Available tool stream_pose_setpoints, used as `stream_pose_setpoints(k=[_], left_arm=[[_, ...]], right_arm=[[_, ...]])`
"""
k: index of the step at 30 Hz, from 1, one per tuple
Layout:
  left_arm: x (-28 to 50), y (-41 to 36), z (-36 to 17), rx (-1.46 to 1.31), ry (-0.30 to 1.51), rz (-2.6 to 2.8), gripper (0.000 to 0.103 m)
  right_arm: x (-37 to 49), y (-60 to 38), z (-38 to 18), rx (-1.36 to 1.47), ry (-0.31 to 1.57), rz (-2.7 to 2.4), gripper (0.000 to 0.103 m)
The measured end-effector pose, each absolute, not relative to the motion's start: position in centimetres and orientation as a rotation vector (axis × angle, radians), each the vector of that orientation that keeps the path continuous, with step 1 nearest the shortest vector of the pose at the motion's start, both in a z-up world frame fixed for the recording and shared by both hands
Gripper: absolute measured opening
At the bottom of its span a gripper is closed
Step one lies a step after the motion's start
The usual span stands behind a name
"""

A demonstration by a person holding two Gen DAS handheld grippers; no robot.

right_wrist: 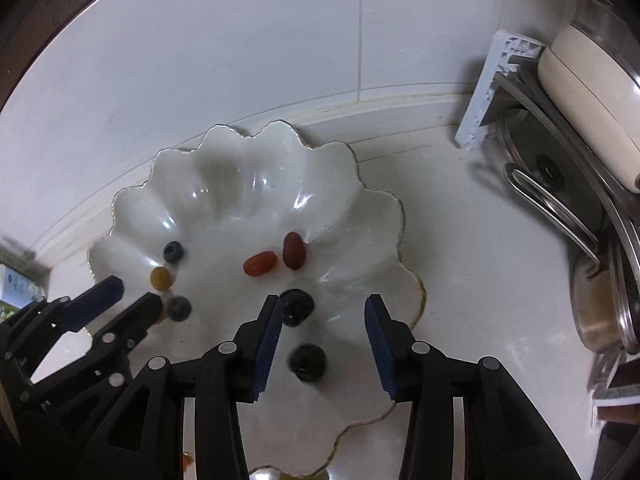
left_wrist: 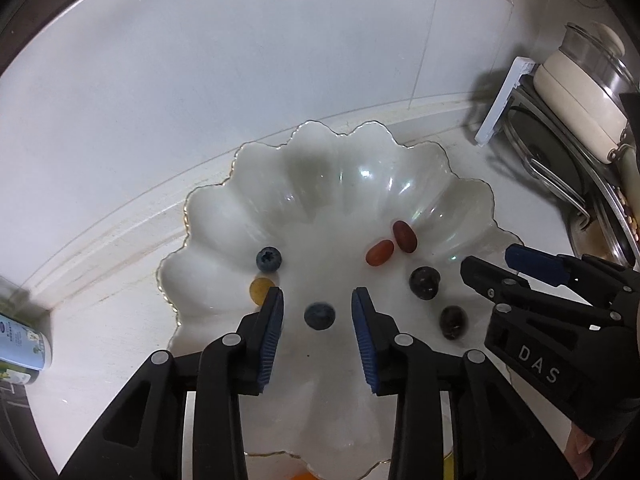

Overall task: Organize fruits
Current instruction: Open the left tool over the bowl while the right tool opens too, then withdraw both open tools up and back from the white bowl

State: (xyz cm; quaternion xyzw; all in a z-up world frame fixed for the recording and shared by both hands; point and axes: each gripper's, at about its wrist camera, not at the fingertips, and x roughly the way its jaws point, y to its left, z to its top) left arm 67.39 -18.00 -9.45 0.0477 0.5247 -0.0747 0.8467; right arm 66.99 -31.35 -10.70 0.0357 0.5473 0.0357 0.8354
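Seven small fruits in a scalloped white dish [left_wrist: 336, 184] on a pale counter [right_wrist: 480, 264]: two red grape tomatoes [left_wrist: 404, 235] side by side, a yellow one [left_wrist: 261, 289] at the left rim near a blueberry [left_wrist: 269, 259], two dark grapes [left_wrist: 425, 282] to the right. Left wrist view only: left gripper [left_wrist: 318, 300], fingers apart, straddling a second blueberry [left_wrist: 319, 315] without touching, plus a blue-labelled carton [left_wrist: 22, 346] at left. Right wrist view only: right gripper [right_wrist: 322, 312], fingers apart and holding nothing, over the nearer dark grape [right_wrist: 307, 362], with stacked steel pot lids [right_wrist: 560, 200] at right.
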Motion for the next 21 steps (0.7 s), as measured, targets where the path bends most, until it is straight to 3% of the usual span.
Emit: stream_pose_setpoints(k=[5,21], left_arm=[[66.8,-17.8,-8.5,0.117,1.077,-0.136,0.042],[63.3,-15.3,-5.3,0.074,0.993,-0.115,0.048]], right_arm=[[66.3,-31.4,-10.1,0.080,1.149,0.080,0.044],[62.1,-30.1,-6.2,0.028,1.031,0.086,0.044]])
